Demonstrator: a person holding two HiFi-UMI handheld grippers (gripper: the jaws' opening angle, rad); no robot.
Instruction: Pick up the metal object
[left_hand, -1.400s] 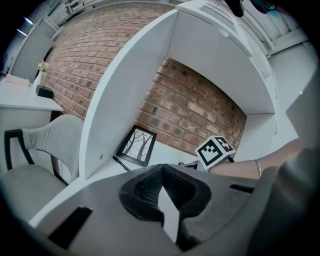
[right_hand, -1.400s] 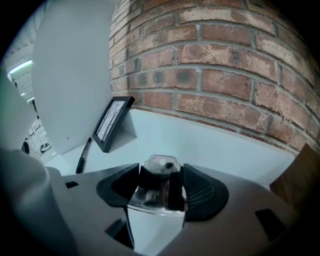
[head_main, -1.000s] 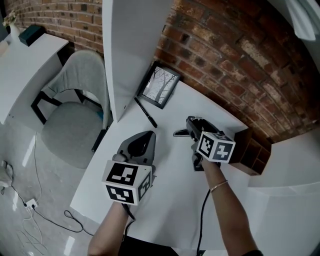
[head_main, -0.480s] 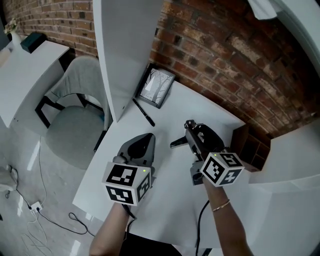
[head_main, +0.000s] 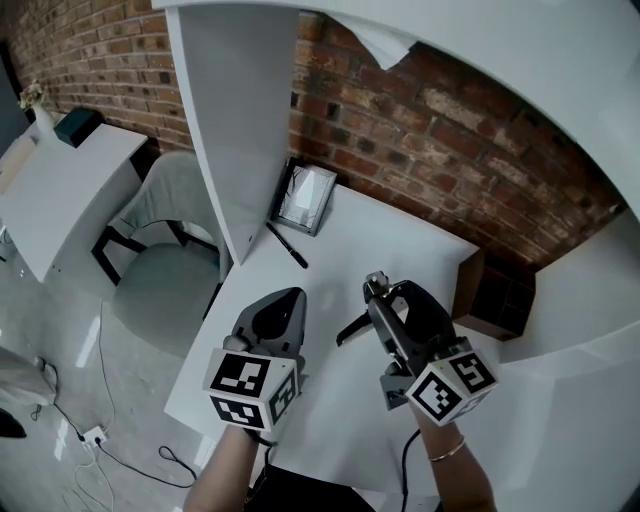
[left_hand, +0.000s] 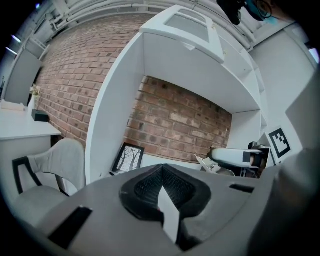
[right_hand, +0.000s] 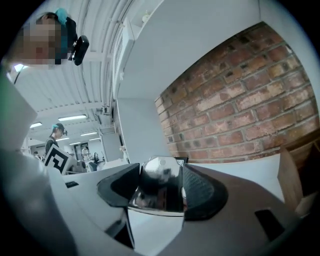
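Observation:
My right gripper (head_main: 377, 296) is shut on a shiny metal object (right_hand: 159, 189), a polished piece with a rounded hexagonal top clamped between the dark pads. In the head view the metal object (head_main: 352, 326) juts out to the left of the jaws as a dark slim bar, lifted above the white desk (head_main: 400, 250). My left gripper (head_main: 283, 303) hovers beside it to the left, jaws closed together with nothing between them; its own view (left_hand: 161, 194) shows the pads meeting.
A framed tree picture (head_main: 305, 196) leans at the back left, with a black pen (head_main: 286, 244) lying in front of it. A white upright panel (head_main: 235, 120) borders the desk's left. A brown box (head_main: 494, 295) stands at the right by the brick wall. A grey chair (head_main: 165, 270) sits left.
The right gripper has drawn back toward me and risen, carrying the metal object off the desk. The left gripper has stayed nearly in place. The head camera has tilted up.

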